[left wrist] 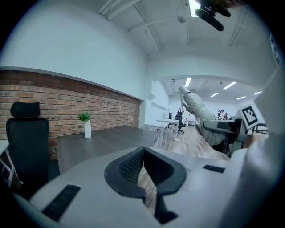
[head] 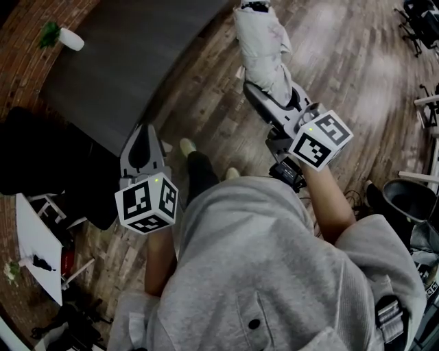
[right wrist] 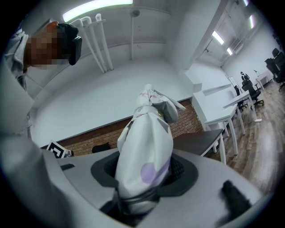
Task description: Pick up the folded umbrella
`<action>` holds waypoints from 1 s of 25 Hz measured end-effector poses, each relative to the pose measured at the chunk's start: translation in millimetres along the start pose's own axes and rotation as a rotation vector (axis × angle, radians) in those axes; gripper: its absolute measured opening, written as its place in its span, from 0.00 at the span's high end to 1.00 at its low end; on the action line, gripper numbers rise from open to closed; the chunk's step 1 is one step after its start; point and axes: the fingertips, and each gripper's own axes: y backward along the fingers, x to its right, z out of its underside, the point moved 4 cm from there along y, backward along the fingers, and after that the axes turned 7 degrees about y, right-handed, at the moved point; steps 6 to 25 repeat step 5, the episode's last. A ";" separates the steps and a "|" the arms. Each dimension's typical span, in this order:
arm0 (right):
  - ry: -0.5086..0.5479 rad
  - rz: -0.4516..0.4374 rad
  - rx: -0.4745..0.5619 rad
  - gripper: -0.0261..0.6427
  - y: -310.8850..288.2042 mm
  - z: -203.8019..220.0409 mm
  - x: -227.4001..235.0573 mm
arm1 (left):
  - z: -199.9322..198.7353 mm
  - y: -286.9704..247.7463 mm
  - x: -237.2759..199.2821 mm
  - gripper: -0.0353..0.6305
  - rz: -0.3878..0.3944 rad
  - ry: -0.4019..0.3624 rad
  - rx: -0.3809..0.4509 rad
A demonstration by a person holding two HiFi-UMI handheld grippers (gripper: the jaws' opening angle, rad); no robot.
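The folded umbrella [head: 263, 48] is white with pale purple marks, bundled in its sleeve. It sticks out forward from my right gripper [head: 269, 96], high above the wooden floor. In the right gripper view the umbrella [right wrist: 146, 142] fills the gap between the dark pads [right wrist: 183, 171], and my right gripper [right wrist: 144, 173] is shut on its lower end. My left gripper [head: 143, 137] is held out to the left, apart from the umbrella. Its jaws meet at the tips with nothing between them [left wrist: 142, 149]. The left gripper view also catches the umbrella [left wrist: 199, 111] off to its right.
A dark table [head: 130, 55] stands ahead on the left, with a small plant in a white vase [head: 65, 38] by the brick wall. A black office chair [head: 41, 158] is at my left. A dark bin [head: 411, 199] and more chairs [head: 422, 20] stand at the right.
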 end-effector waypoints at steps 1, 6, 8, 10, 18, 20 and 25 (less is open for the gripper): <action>-0.002 -0.001 -0.002 0.66 -3.2 -0.4 2.1 | -0.6 -3.5 -1.0 0.92 -0.001 0.002 -0.003; -0.009 -0.003 -0.004 0.66 -13.6 -2.4 10.0 | -3.8 -16.6 -3.6 0.92 -0.001 0.008 -0.014; -0.009 -0.003 -0.004 0.66 -13.6 -2.4 10.0 | -3.8 -16.6 -3.6 0.92 -0.001 0.008 -0.014; -0.009 -0.003 -0.004 0.66 -13.6 -2.4 10.0 | -3.8 -16.6 -3.6 0.92 -0.001 0.008 -0.014; -0.009 -0.003 -0.004 0.66 -13.6 -2.4 10.0 | -3.8 -16.6 -3.6 0.92 -0.001 0.008 -0.014; -0.009 -0.003 -0.004 0.66 -13.6 -2.4 10.0 | -3.8 -16.6 -3.6 0.92 -0.001 0.008 -0.014; -0.009 -0.003 -0.004 0.66 -13.6 -2.4 10.0 | -3.8 -16.6 -3.6 0.92 -0.001 0.008 -0.014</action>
